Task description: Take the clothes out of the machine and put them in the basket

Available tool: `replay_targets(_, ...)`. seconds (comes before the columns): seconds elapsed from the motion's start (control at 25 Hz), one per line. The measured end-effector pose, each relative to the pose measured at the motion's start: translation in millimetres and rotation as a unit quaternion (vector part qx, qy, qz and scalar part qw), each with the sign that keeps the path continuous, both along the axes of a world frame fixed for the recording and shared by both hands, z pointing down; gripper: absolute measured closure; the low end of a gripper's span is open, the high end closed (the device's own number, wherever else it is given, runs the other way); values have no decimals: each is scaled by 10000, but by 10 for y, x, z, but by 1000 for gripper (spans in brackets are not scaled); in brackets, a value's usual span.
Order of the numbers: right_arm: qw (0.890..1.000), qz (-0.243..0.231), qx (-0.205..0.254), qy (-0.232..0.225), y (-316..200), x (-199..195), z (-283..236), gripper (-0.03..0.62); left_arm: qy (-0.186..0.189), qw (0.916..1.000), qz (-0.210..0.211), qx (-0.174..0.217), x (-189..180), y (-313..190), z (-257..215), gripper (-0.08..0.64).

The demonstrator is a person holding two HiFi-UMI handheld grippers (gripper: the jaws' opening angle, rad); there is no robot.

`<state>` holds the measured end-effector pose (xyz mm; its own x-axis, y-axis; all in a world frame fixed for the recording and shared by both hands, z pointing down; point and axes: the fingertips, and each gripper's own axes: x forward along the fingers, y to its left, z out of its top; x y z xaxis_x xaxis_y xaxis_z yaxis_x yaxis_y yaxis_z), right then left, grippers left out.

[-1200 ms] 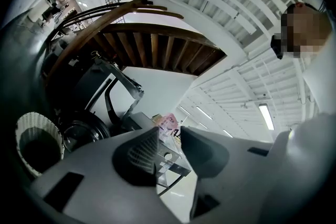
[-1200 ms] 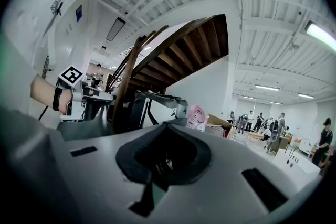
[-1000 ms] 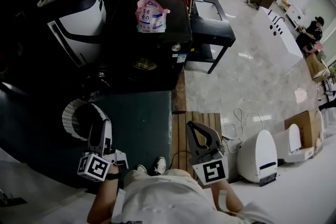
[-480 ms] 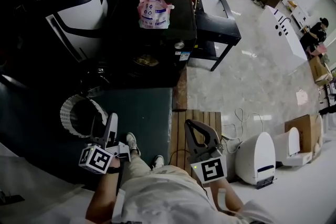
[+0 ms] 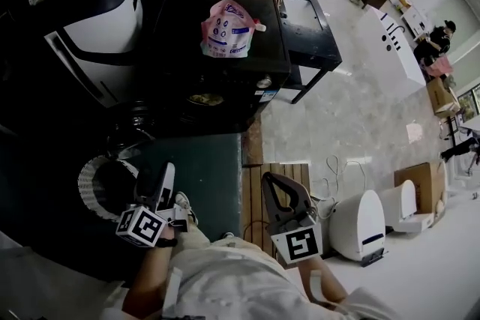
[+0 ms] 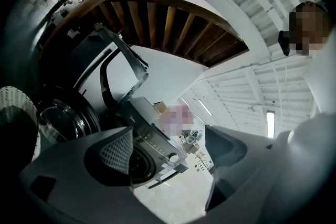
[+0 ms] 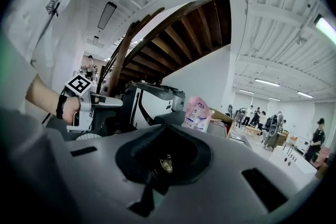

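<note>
Head view first: my left tongs (image 5: 160, 180) sit low at about 7 o'clock in the shot. The jaws are wide, they've just been opening, and there's nothing between the pads. My right tongs (image 5: 276, 189) are at about 5 o'clock, jaws pinched together and empty.

The white wicker basket (image 5: 87, 173) is just beside the left tongs, at roughly their 9 o'clock. The black washing machine (image 5: 255, 49) stands further out, at about 1 o'clock from the left tongs and 11 o'clock from the right. Both point roughly at it. I'd say the left is a bit nearer, and it's also on the basket side. In the left gripper view the round door (image 6: 137, 164) shows in the gap between the jaws, partly behind one pad.

Annoying part: I can't spot any clothes anywhere, so presumably they're inside the drum. That means no clue which way they lie. The machine's front is too dark from above to tell if the door is open or closed.

A pink pouch (image 5: 229, 30) sits on top of the machine.
</note>
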<state>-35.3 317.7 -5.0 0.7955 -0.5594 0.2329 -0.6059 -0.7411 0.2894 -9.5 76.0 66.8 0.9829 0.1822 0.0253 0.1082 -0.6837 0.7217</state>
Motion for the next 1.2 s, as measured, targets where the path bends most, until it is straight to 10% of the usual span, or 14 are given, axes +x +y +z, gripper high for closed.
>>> replay_targets(0.36, 9979, 572, -56, -301, -732, 799, 161, 580, -168, 9949, 996, 1, 1176, -273, 379, 146)
replay_targets(0.72, 9910, 1129, -99, -706, -511, 873, 462, 580, -382, 9863, 1595, 165, 1602, 36, 765, 146)
replay_targets(1.2, 9942, 720, -59, -800, -191, 1349, 1784, 580, -231, 9787, 1837, 882, 2133, 682, 1998, 146)
